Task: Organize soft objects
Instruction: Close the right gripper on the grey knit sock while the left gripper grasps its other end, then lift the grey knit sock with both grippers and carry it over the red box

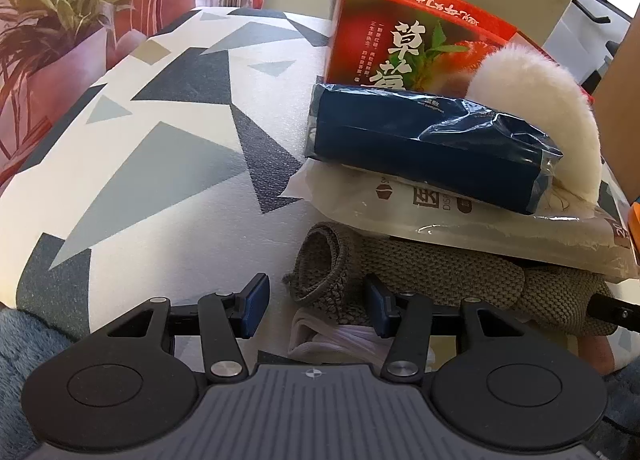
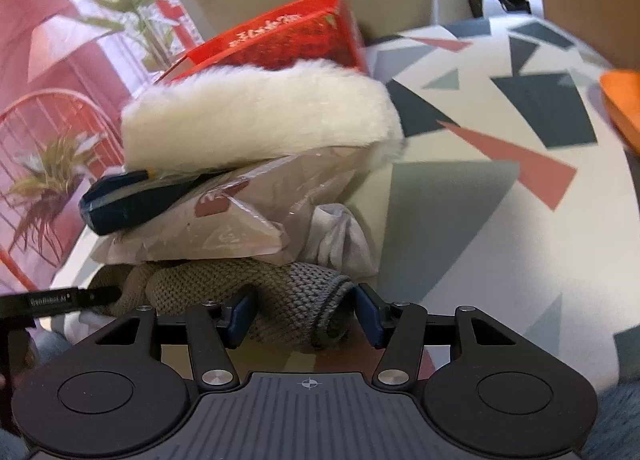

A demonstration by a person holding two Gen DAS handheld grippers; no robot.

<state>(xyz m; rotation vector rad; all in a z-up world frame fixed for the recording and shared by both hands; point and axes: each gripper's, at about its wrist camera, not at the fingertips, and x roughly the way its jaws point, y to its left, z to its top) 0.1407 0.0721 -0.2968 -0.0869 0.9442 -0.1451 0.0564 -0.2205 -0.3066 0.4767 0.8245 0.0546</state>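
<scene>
A table covered in a white cloth with grey, dark blue and pink triangles fills both views; a potted plant stands beyond its far left edge. In the left wrist view the left gripper stands with its 2 blue-padded jaws apart, and the rolled open end of a grey-brown knitted item lies between them; the pads do not visibly press on it. A white folded cloth lies just below that knit, close to the gripper body. The knitted item's long axis runs across the picture from left to right, its open mouth facing left. On top of it rests a flat, pale plastic packet printed with "DISP" and partly hidden characters. A dark blue wrapped pack lies on that, its long axis also running left to right, its small white label too small to read. Behind stand a white fluffy pad and a red box bearing large Chinese characters and green leaves. In the right wrist view the right gripper has its jaws apart around the other rolled end of the knit, without clearly clamping it.
</scene>
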